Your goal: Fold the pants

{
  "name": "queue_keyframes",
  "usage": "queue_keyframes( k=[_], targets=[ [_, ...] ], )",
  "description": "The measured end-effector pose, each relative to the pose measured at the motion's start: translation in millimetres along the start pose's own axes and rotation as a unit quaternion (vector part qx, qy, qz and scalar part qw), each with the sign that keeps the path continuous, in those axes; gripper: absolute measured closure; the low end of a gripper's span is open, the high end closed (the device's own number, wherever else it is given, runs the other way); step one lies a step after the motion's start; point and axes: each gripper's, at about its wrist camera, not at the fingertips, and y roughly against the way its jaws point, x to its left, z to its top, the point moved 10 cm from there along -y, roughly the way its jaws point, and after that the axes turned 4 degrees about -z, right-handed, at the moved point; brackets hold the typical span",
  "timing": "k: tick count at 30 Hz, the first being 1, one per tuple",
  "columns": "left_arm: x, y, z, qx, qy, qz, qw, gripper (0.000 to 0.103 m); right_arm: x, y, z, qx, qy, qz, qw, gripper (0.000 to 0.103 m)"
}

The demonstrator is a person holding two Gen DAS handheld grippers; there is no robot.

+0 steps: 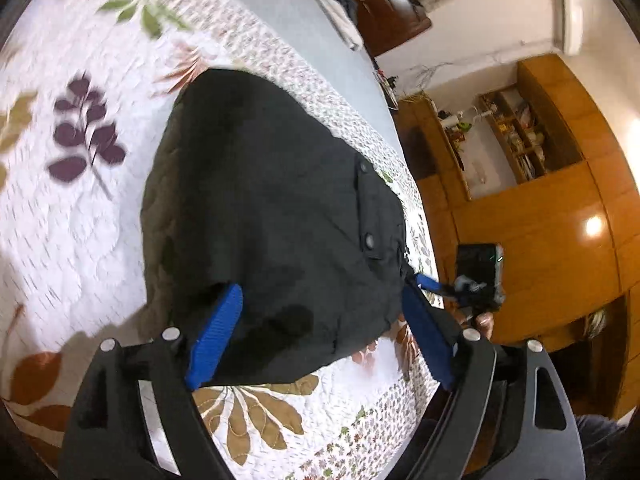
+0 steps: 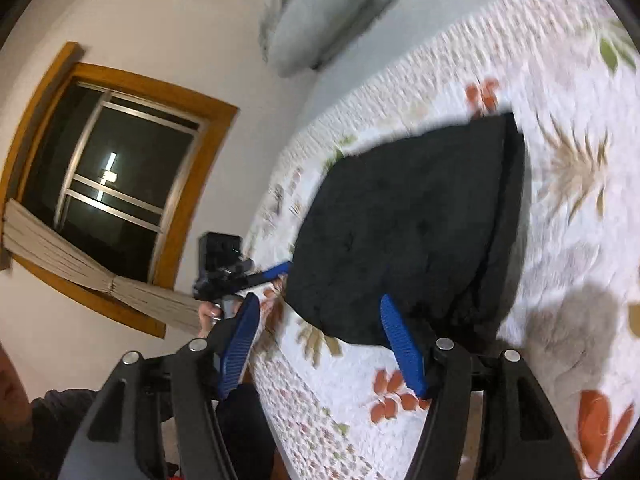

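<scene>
The black pants (image 1: 260, 200) lie folded into a compact stack on the floral quilt (image 1: 80, 220), near the bed's edge. A flap with two snap buttons (image 1: 368, 208) shows on top. My left gripper (image 1: 320, 290) is open, its blue fingers (image 1: 216, 336) spread over the near end of the stack without pressing it. In the right wrist view the same pants (image 2: 400, 220) lie ahead. My right gripper (image 2: 320, 300) is open just in front of their near edge, nothing between its pads. Each view shows the other gripper at the pants' corner.
The quilt (image 2: 560, 240) covers the bed, with a grey sheet (image 1: 320, 40) and a pillow (image 2: 320, 12) at the far end. Wooden cabinets and shelves (image 1: 540, 220) stand past the bed's edge. A window (image 2: 112, 184) is in the wall. A hand (image 2: 208, 316) holds the other gripper.
</scene>
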Motion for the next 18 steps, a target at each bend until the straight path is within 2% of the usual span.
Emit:
queue_keyframes(
  k=[1, 3, 7, 9, 10, 11, 12, 13, 14, 17, 18],
  targets=[
    [5, 1, 2, -0.005, 0.015, -0.013, 0.9998, 0.022, -14, -7, -4, 0.006, -0.011, -0.017, 1.000, 0.039],
    [9, 1, 0, -0.007, 0.028, -0.028, 0.9992, 0.022, -28, -13, -9, 0.007, -0.027, -0.014, 0.999, 0.043],
    [2, -4, -4, -0.003, 0.021, -0.014, 0.9997, 0.021, -43, -15, -17, 0.007, -0.043, -0.018, 0.999, 0.047],
    [-5, 2, 1, -0.019, 0.018, 0.008, 0.9996, 0.010, -36, -4, -13, -0.004, -0.038, -0.025, 0.999, 0.041],
    [-8, 7, 3, -0.028, 0.003, 0.034, 0.9990, 0.010, -31, 3, -10, -0.015, -0.034, -0.032, 0.999, 0.033],
    [-12, 16, 5, -0.045, -0.027, 0.087, 0.9948, 0.009, -24, 13, -2, -0.036, -0.019, -0.050, 0.998, 0.029],
    [-17, 23, 6, -0.056, -0.051, 0.120, 0.9899, 0.006, -22, 20, 6, -0.054, -0.007, -0.071, 0.996, 0.027],
    [-22, 27, 6, -0.061, -0.075, 0.150, 0.9839, 0.004, -18, 30, 17, -0.086, 0.011, -0.109, 0.990, 0.022],
    [-28, 32, 8, -0.071, -0.104, 0.191, 0.9734, 0.003, -15, 35, 30, -0.109, 0.025, -0.142, 0.984, 0.021],
    [-40, 33, 11, -0.092, -0.156, 0.246, 0.9522, 0.003, -11, 28, 60, -0.131, 0.059, -0.222, 0.964, 0.021],
    [-41, 31, 11, -0.092, -0.164, 0.255, 0.9485, 0.003, -13, 24, 67, -0.134, 0.065, -0.247, 0.958, 0.021]
  ],
)
